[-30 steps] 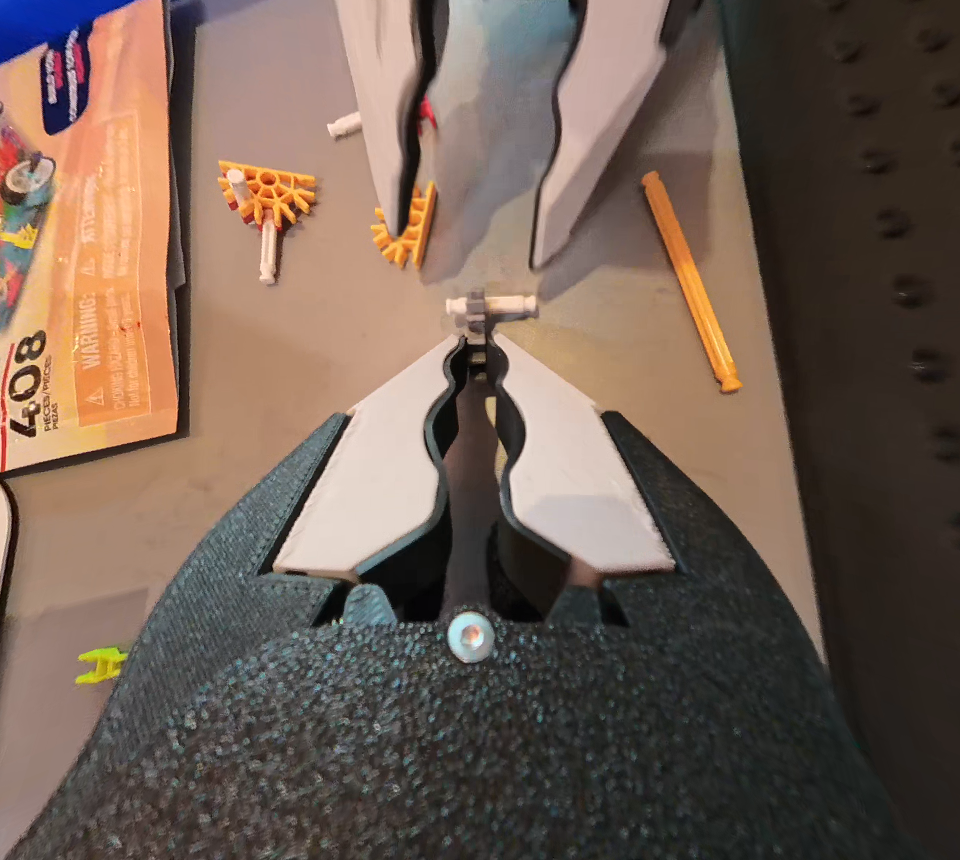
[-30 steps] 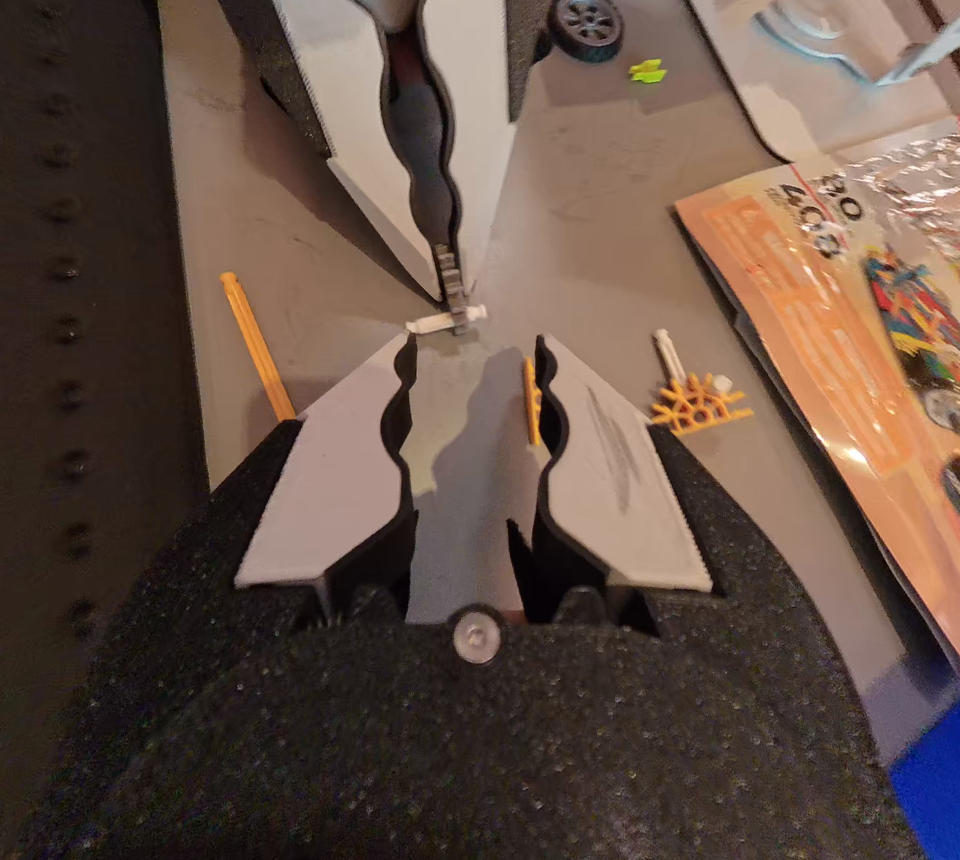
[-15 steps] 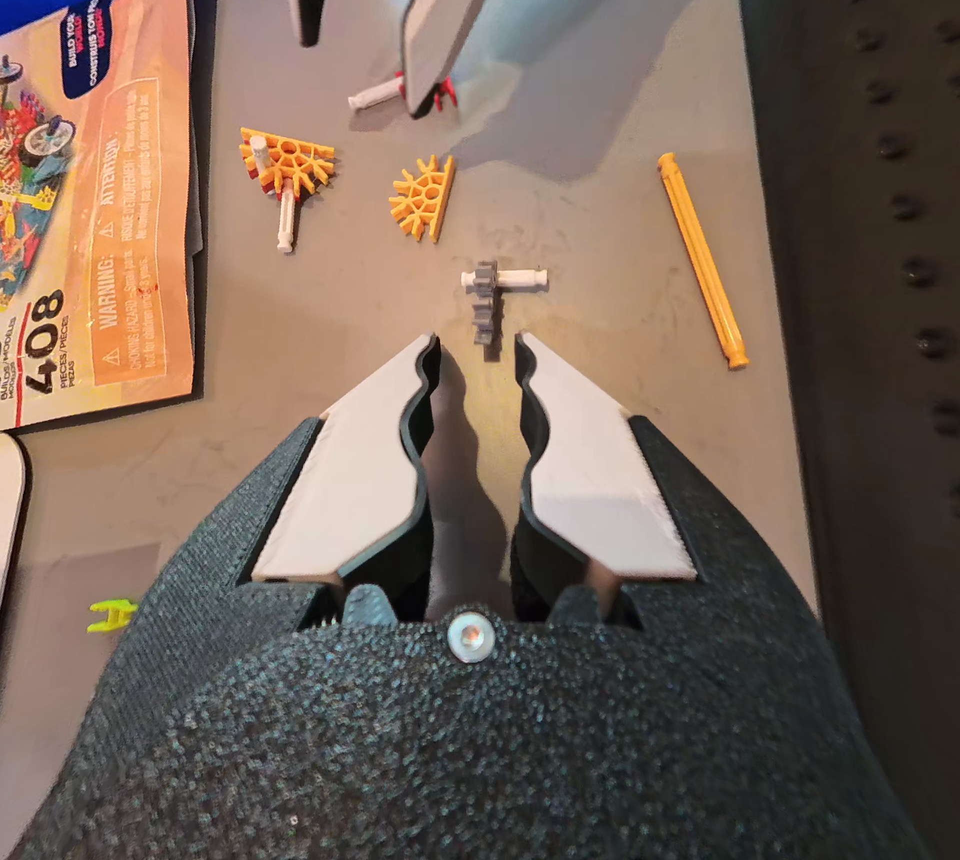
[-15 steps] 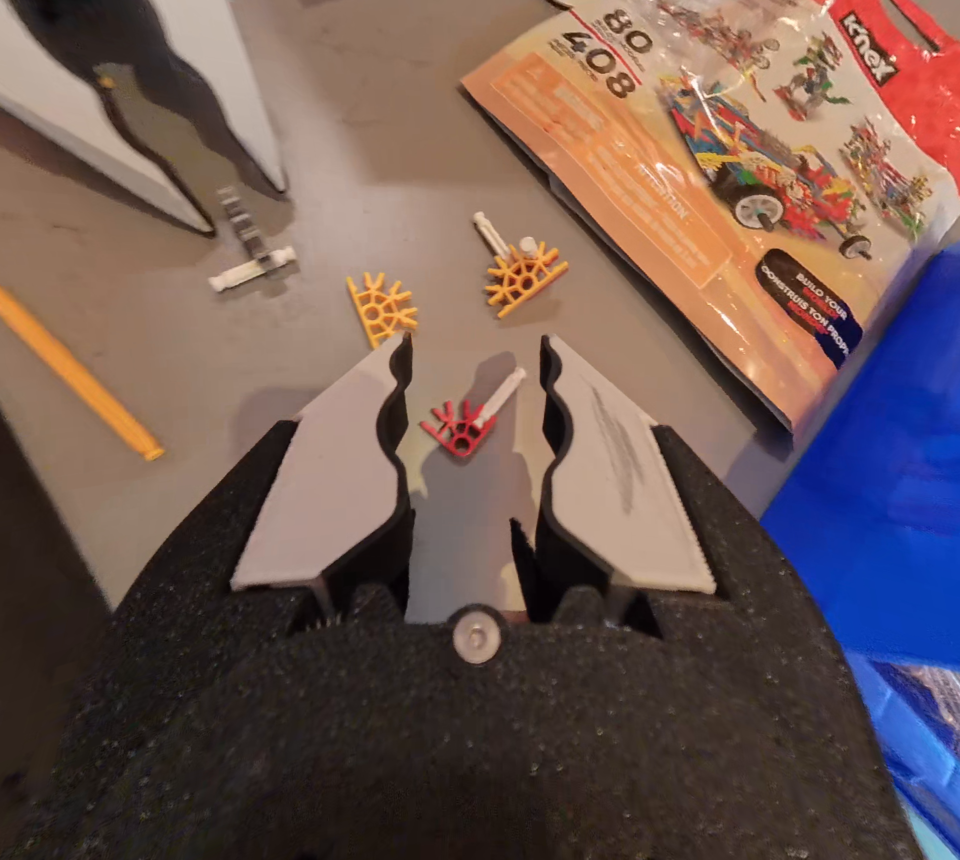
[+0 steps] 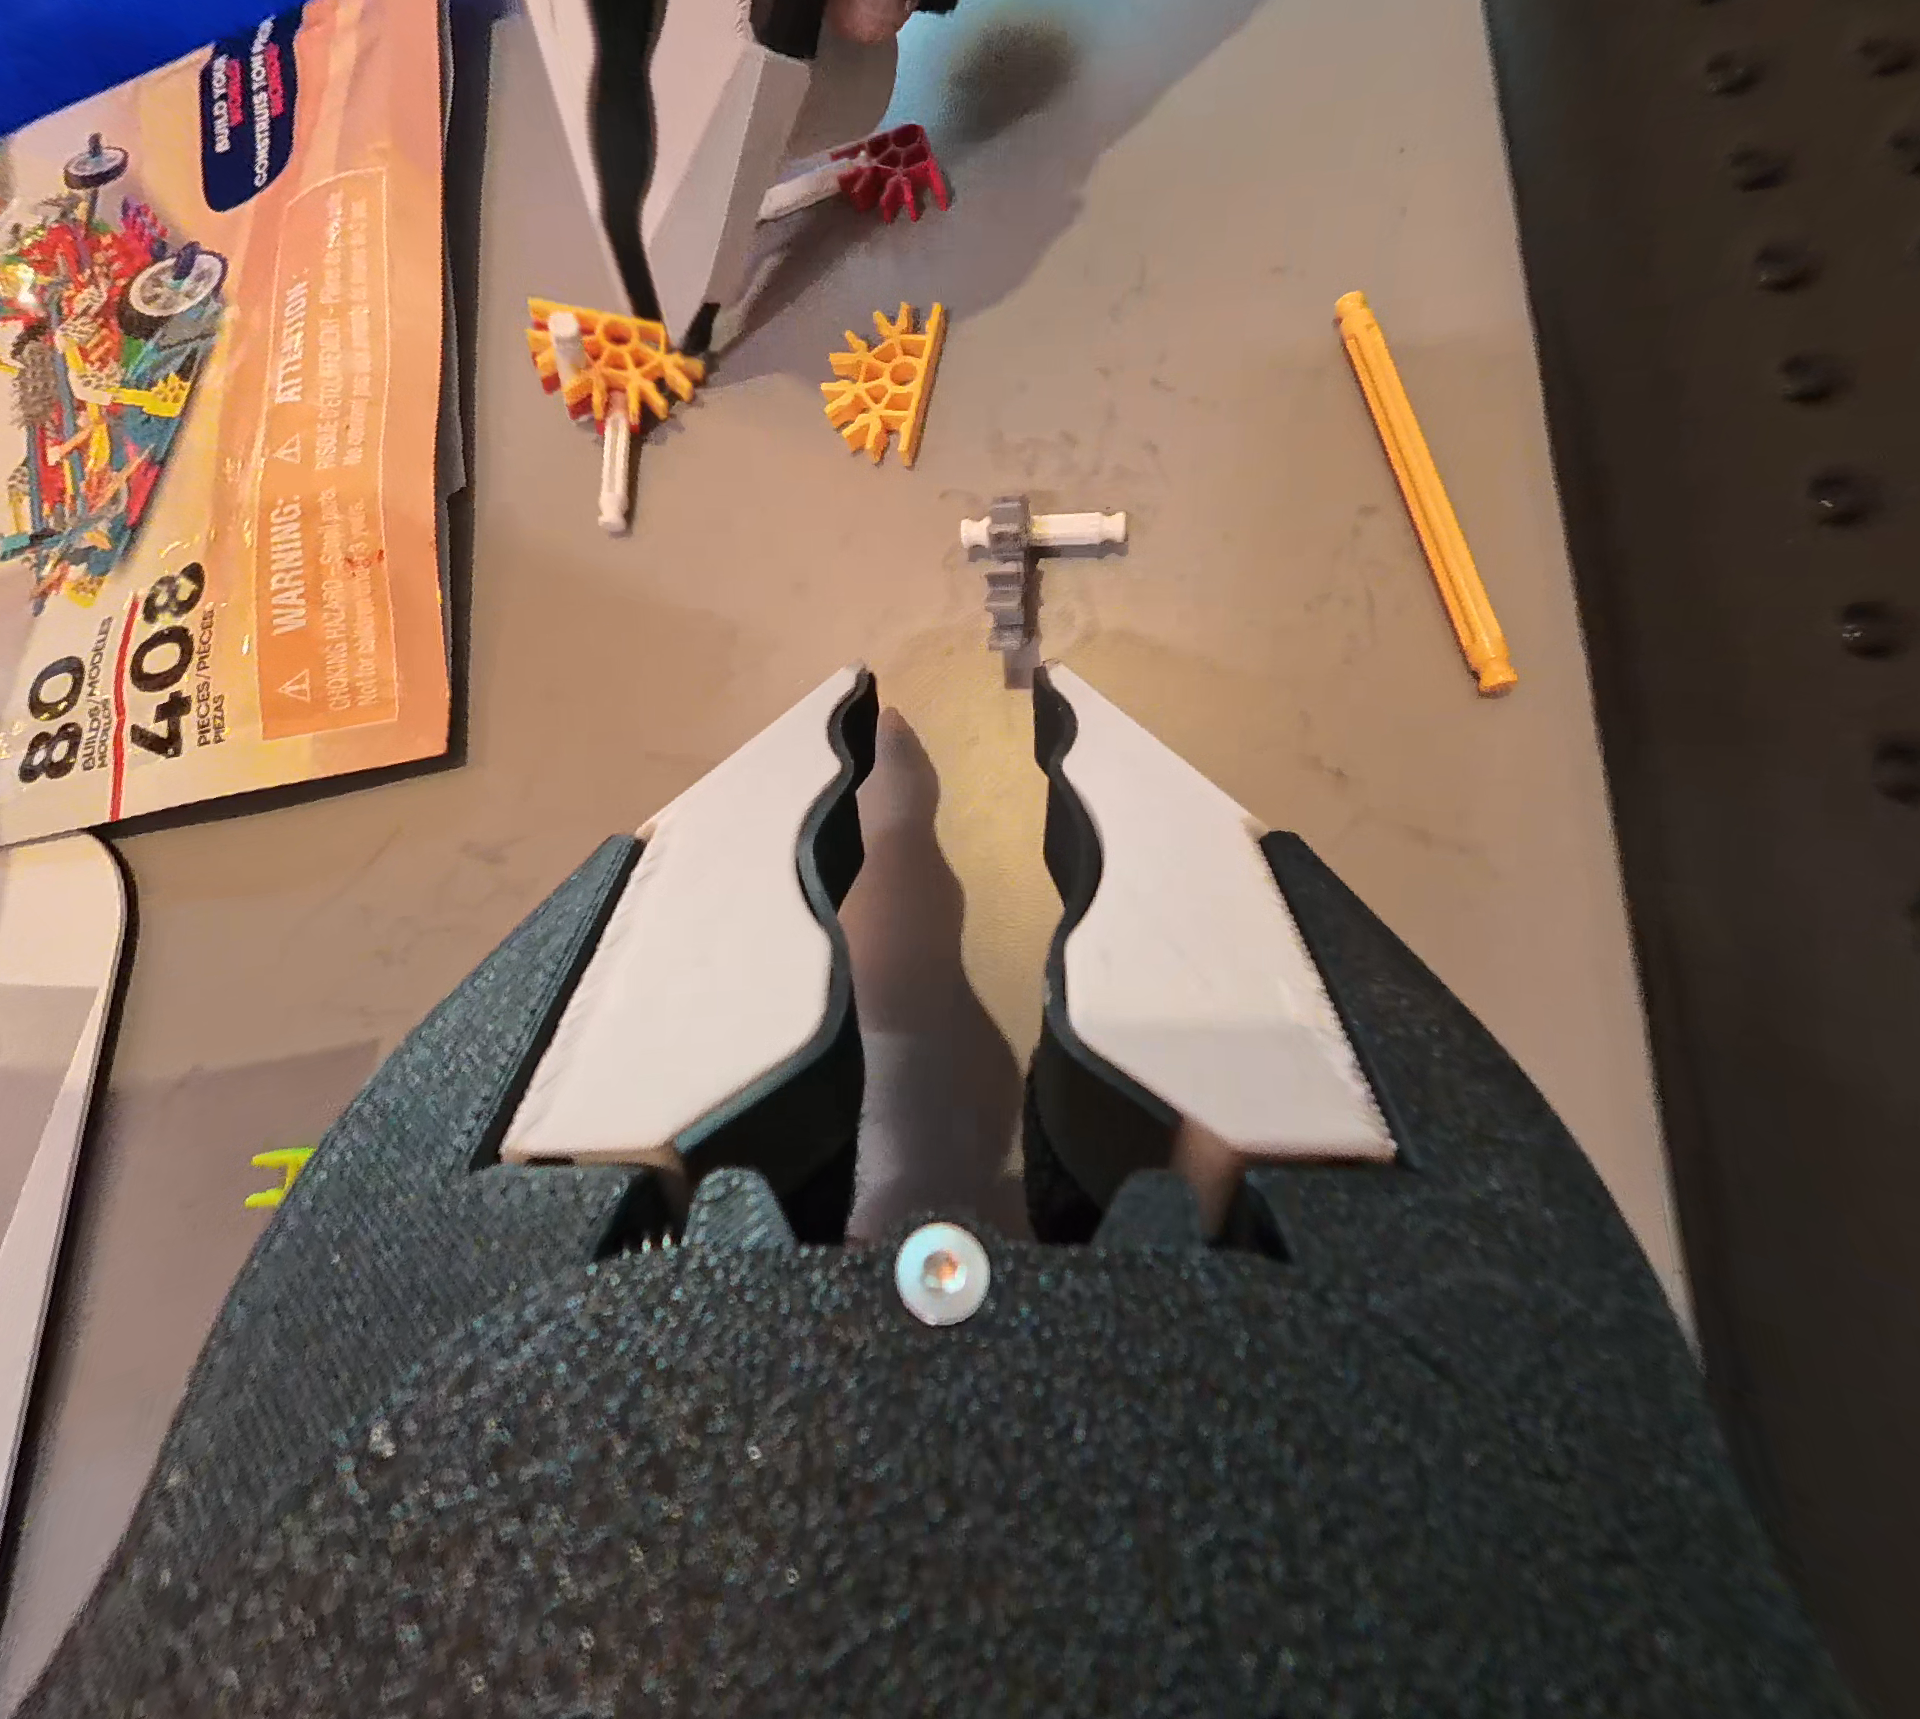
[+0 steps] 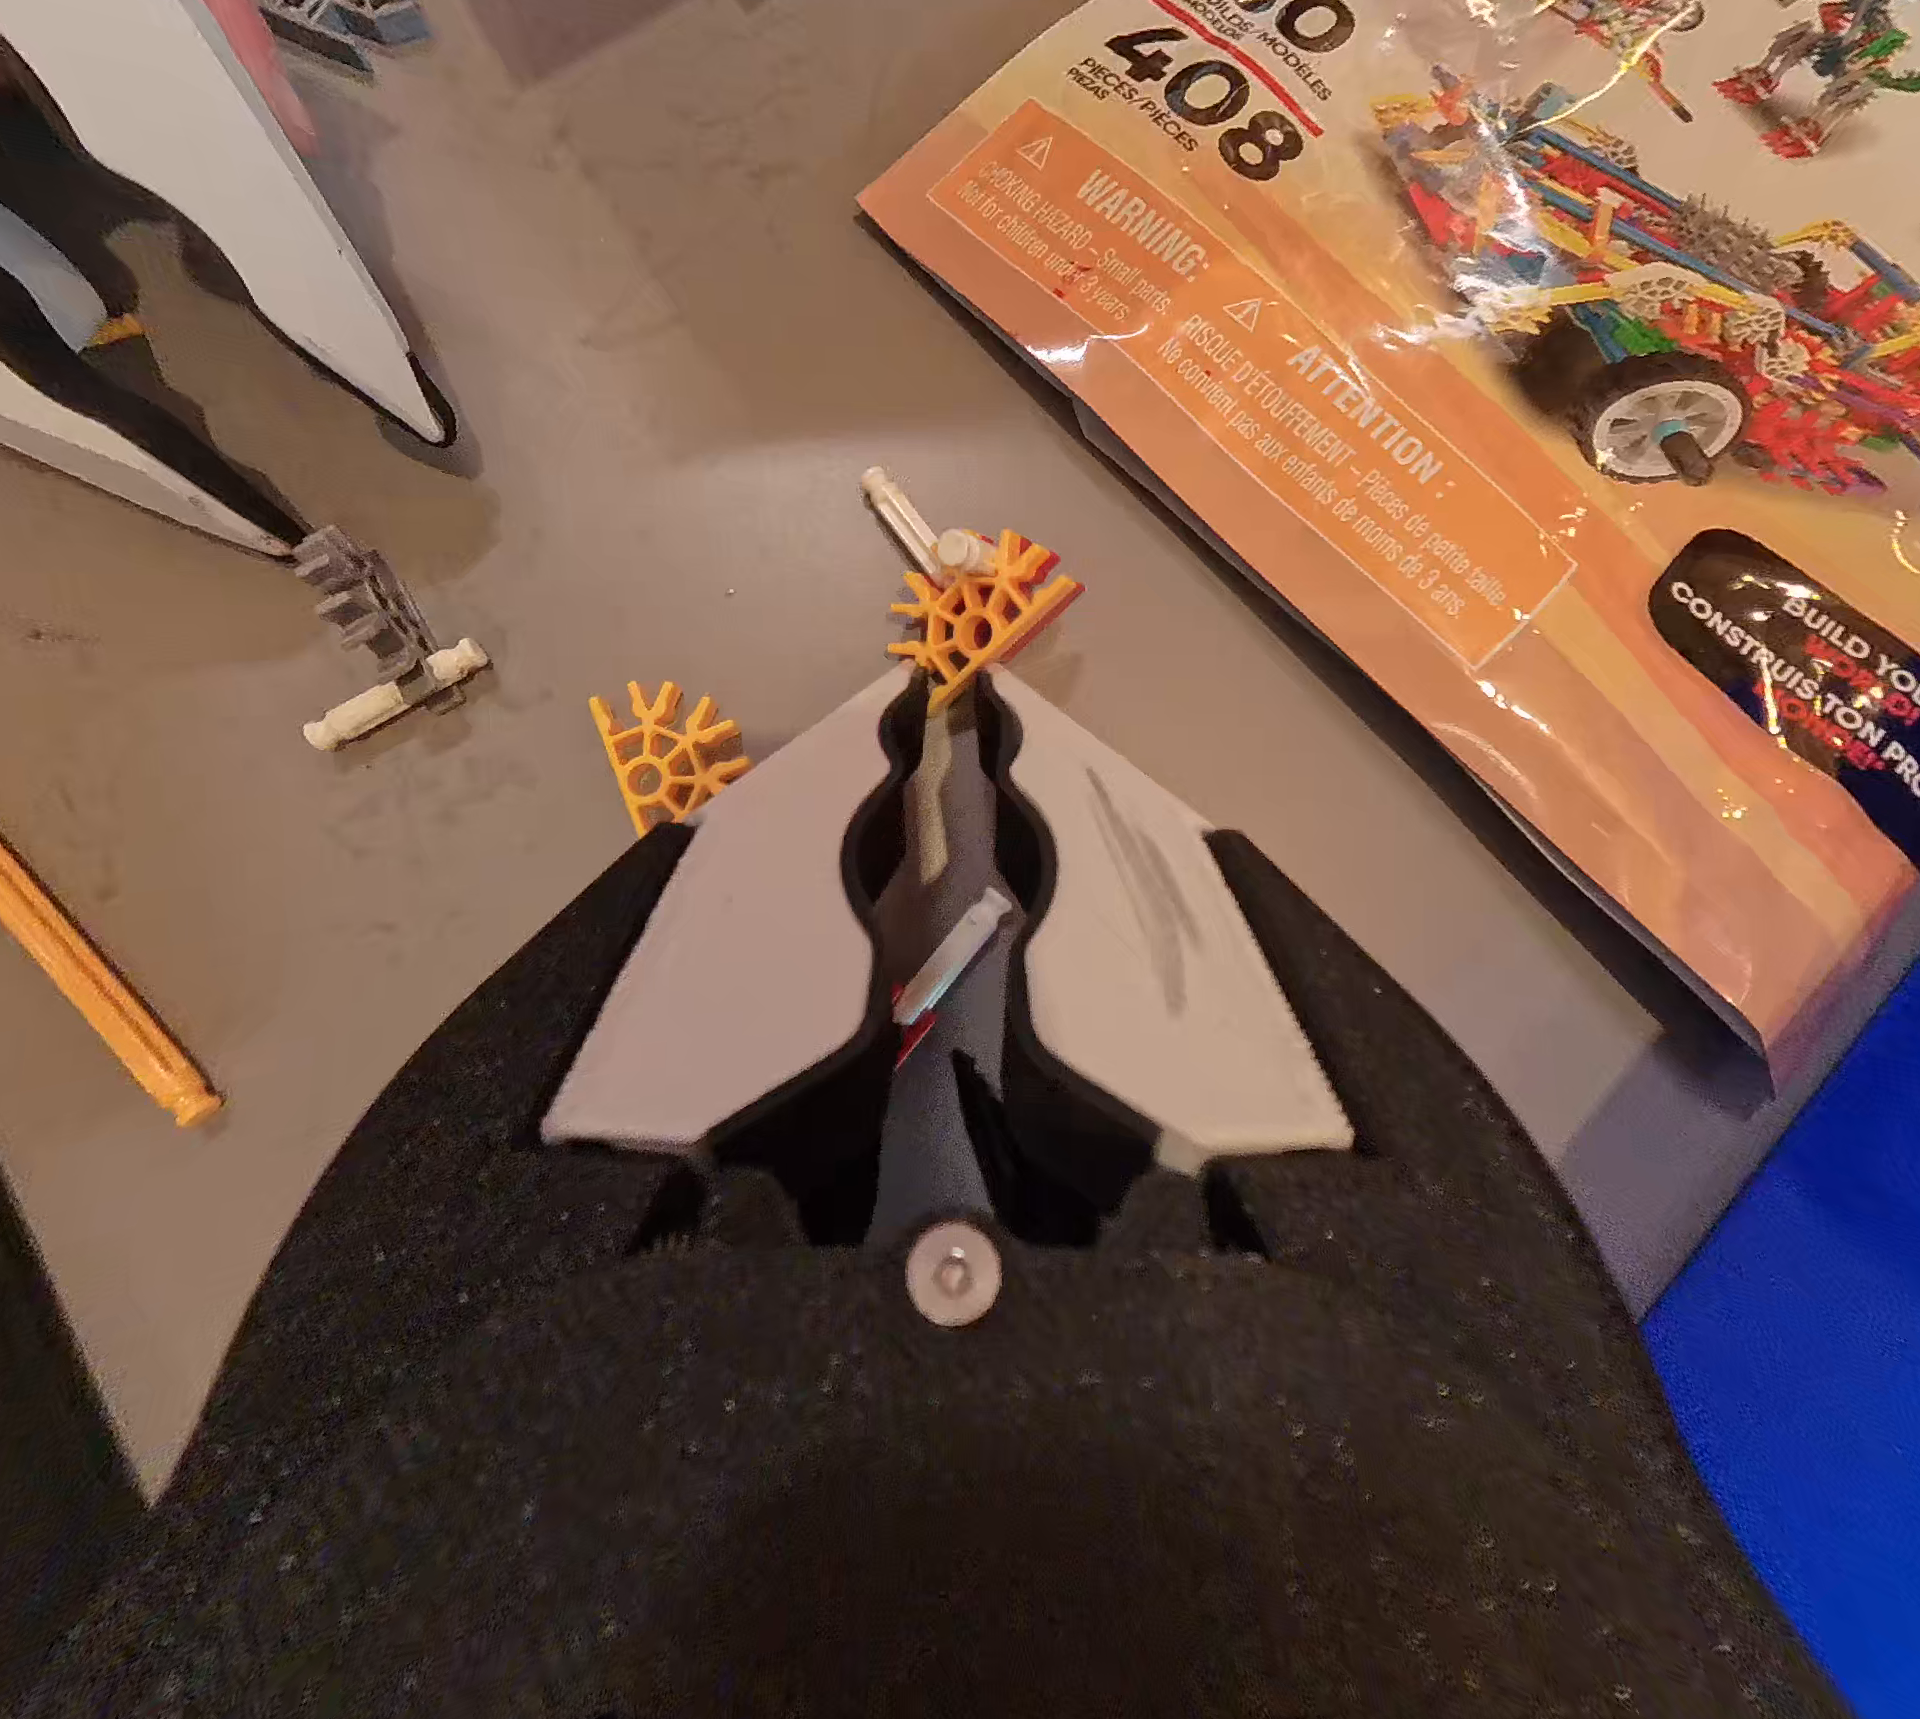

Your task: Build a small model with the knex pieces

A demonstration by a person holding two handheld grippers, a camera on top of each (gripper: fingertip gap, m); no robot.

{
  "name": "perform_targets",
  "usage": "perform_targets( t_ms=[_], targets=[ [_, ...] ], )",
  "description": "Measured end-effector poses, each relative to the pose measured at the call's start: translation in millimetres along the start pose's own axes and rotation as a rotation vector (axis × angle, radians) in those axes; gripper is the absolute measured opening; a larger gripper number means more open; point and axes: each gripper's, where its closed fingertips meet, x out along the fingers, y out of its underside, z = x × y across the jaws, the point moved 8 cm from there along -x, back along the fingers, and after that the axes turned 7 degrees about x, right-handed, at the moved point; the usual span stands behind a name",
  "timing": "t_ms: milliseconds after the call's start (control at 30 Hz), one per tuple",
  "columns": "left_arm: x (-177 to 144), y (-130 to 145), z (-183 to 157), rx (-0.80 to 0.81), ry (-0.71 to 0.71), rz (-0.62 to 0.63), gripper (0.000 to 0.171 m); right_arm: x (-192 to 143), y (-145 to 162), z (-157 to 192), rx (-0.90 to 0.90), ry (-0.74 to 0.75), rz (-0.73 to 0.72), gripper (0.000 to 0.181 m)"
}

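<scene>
Right now the right gripper [image 6: 951, 682] has its tips pinched together on the edge of a yellow fan connector with white rods [image 6: 971, 604], apparently for a firm edge hold. Beside that connector lies a loose yellow connector [image 6: 665, 760]; farther off the grey connector with a white rod [image 5: 1013, 573] sits just ahead of the left gripper [image 5: 951, 682], whose fingers are spread apart and empty, on the grey table [image 5: 1195, 215]

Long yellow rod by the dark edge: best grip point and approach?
Probably take the yellow rod mid-shaft, coming from above with the claw fingers across its width. It lies flat on the grey table, thin and straight, with bare surface both sides; the ends carry small knobs.
</scene>
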Motion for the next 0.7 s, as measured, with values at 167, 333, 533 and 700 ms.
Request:
perform_targets(
  t_ms=[167, 333, 533, 700],
  targets=[
    [0.4, -0.2, 2.0, 0.001, -0.013, -0.01, 0.029, -4.1, -0.5, 3.1, 0.001, -0.031, -0.031, 0.0],
    [0.7, -1.7, 4.7, -0.006, -0.028, -0.016, 0.029, -9.7, 1.7, 7.7, -0.01, -0.053, -0.034, 0.0],
    [-1.1, -3.4, 4.7, -0.019, -0.008, -0.042, 0.029, -18.3, 1.1, 6.6, -0.007, -0.006, -0.034, 0.031],
    [3.1, -4.4, -0.7, 0.008, 0.025, -0.033, 0.03, -19.6, 2.3, 10.0, -0.006, -0.037, -0.009, 0.038]
  ],
)
